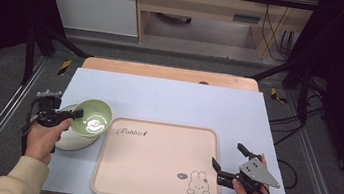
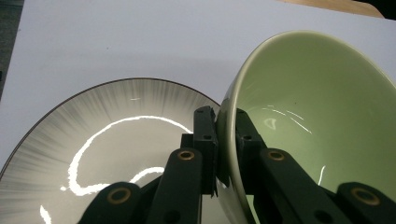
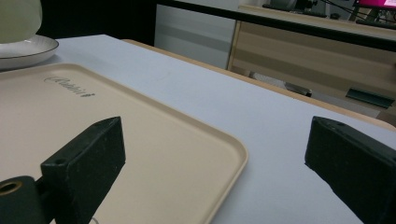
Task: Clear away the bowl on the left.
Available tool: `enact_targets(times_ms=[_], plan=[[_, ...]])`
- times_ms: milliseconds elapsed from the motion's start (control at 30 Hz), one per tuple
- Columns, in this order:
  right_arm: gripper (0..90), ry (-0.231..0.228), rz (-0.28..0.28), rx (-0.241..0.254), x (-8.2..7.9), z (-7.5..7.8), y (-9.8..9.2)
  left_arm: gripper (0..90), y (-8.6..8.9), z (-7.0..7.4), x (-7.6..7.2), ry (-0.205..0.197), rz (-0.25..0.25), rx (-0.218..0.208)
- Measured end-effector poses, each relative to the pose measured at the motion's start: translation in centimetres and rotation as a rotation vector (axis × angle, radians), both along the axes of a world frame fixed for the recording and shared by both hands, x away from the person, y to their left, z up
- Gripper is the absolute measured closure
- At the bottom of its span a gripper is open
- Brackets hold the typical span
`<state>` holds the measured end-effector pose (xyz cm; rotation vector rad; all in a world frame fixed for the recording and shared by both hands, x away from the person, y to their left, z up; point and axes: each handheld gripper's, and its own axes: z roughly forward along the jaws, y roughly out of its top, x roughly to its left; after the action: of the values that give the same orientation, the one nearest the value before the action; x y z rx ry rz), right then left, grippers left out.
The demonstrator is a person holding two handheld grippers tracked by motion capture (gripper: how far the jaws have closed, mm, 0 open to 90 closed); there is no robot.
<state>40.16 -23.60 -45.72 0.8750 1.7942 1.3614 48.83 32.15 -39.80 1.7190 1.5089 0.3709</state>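
A pale green bowl (image 1: 92,117) (image 2: 317,121) hangs tilted over a grey plate (image 1: 72,139) (image 2: 107,135) at the table's left. My left gripper (image 1: 77,113) (image 2: 226,126) is shut on the bowl's rim, one jaw inside and one outside. The plate has a dark rim and a streaked grey face. My right gripper (image 1: 229,157) (image 3: 210,158) stands open at the right edge of the beige tray (image 1: 149,175) (image 3: 154,140), nothing between its jaws. The tray carries a rabbit drawing (image 1: 199,184) and the word Rabbit. The bowl (image 3: 18,18) and the plate (image 3: 25,49) also sit at the far left of the right gripper view.
The white table (image 1: 174,100) has bare room behind the tray and to its right. A wooden strip (image 1: 168,73) runs along the table's far edge. Black frame bars and cables stand on the floor at both sides.
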Motion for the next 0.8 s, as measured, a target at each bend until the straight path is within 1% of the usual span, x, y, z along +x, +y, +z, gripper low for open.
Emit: enact_targets(times_ms=[500, 667, 733, 800], plan=[[5.1, -0.007, -0.004, 0.009, -0.1, 0.2, -0.2, 83.0, -2.4, -0.4, 0.0, 0.004, -0.052, -0.008], [5.1, -0.013, -0.007, 0.016, -0.1, 0.2, -0.4, 83.1, -3.3, -0.6, 0.0, 0.011, -0.072, -0.004], [5.1, -0.017, -0.005, 0.016, -0.1, 0.3, -0.5, 83.0, -3.7, -0.7, 0.0, 0.014, -0.083, 0.005], [5.1, -0.017, -0.008, 0.017, -0.1, 0.3, -0.6, 83.0, -4.0, -0.8, 0.1, 0.013, -0.087, 0.002]])
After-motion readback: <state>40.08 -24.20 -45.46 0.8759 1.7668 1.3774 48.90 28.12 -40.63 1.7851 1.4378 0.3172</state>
